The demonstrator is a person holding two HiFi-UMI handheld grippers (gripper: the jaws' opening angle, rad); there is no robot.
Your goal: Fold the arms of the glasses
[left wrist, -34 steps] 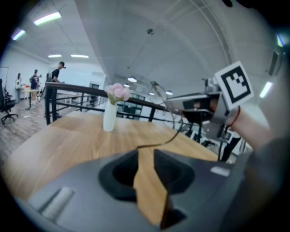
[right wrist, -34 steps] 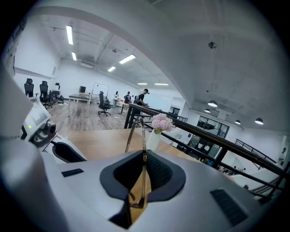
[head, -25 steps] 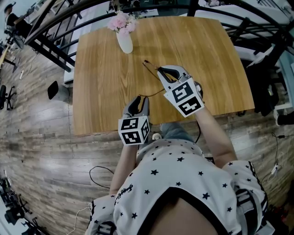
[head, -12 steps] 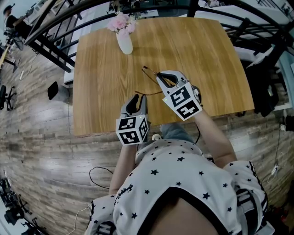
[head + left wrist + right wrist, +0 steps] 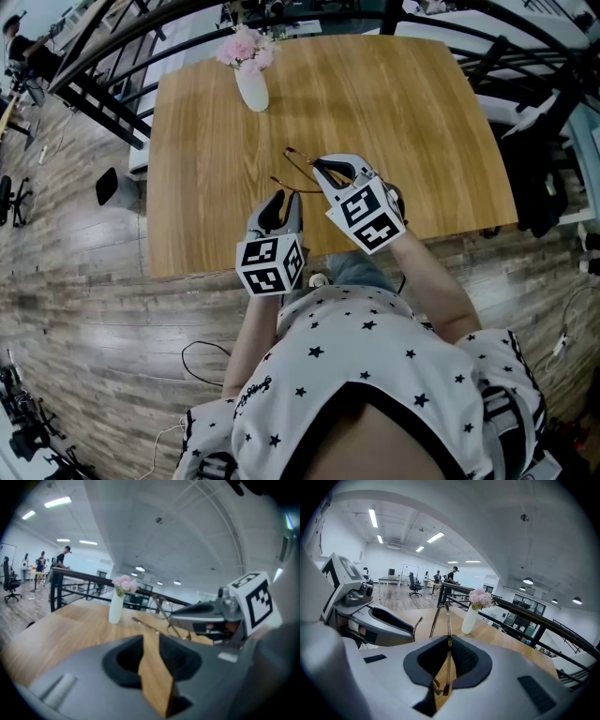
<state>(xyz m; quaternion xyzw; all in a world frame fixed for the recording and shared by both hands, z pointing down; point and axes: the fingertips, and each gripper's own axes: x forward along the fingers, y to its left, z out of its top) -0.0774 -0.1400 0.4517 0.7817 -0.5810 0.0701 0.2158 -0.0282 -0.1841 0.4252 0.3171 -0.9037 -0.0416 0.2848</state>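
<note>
The right gripper (image 5: pixel 330 169) pinches the glasses (image 5: pixel 449 620) by their thin frame, edge-on between its jaws, with the arms reaching out ahead over the table (image 5: pixel 206 206). Just beside it, the left gripper (image 5: pixel 281 202) has its jaws slightly parted around nothing, one arm tip close by. Both cubes carry black-and-white square markers.

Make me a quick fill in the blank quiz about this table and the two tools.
1. The right tool is shut on the ___.
2. The left tool, jaws apart, holds ___.
3. The white vase holds ___ flowers.
Missing words: glasses; nothing; pink.
</note>
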